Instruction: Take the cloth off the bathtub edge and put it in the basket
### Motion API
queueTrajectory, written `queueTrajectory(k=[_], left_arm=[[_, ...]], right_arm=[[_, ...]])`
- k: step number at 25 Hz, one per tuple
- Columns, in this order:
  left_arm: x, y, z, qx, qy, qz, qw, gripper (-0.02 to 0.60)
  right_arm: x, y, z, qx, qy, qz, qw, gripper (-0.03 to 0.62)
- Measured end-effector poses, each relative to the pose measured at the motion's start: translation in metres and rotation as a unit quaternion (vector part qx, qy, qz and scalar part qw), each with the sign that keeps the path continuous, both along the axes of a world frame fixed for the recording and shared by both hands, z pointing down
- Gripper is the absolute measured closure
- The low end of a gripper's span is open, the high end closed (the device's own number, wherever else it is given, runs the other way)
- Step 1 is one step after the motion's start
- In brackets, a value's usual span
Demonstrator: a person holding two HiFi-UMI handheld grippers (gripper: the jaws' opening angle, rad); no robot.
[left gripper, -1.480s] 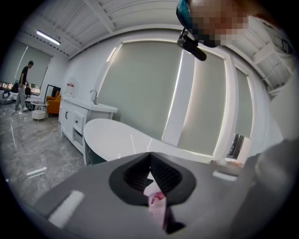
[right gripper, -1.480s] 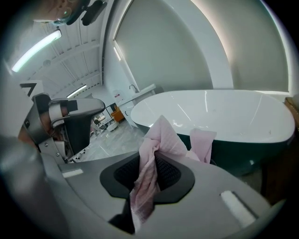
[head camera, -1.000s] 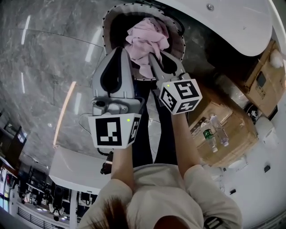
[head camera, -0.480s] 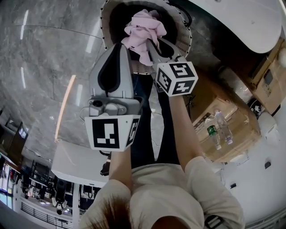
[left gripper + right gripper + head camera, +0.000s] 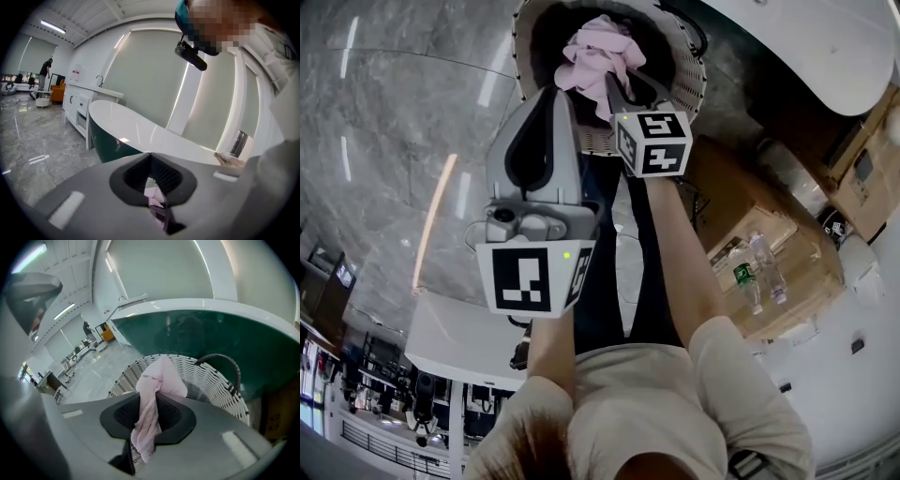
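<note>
From the head view, we see our right gripper (image 5: 614, 84) pinching the pink cloth (image 5: 598, 52) right over the basket (image 5: 689, 80), ready to drop it in. In the left gripper view, our left gripper (image 5: 150, 155) is closed on nothing, beside the basket. In the right gripper view, the cloth hangs soft and crumpled above the basket's mouth.

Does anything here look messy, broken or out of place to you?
Nothing looks spilled or damaged. The only untidy thing is the crumpled pink cloth. It hangs pinched in the right tongs over the white wicker basket and has not yet been dropped in.
</note>
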State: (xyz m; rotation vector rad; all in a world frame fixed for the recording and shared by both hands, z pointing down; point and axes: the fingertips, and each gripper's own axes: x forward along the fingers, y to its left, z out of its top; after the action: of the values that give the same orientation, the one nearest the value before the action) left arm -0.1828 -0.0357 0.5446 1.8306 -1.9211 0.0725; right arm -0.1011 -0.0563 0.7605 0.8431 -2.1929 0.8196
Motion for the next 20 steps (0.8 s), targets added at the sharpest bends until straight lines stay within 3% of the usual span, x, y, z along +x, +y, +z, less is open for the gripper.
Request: queueTrajectory(k=[12,20], left_arm=[[0.000,0.006,0.010,-0.015,-0.001,-0.004,0.9999,0.574],[0.000,0.007,0.011,-0.020,-0.007,-0.006,0.9998,0.574]], right_arm=[[0.011,-0.007,0.056,-0.032,0.063,0.010,0.997,0.525],[0.010,-0.008,0.069,-0.041,0.079,-0.017,0.996,0.525]])
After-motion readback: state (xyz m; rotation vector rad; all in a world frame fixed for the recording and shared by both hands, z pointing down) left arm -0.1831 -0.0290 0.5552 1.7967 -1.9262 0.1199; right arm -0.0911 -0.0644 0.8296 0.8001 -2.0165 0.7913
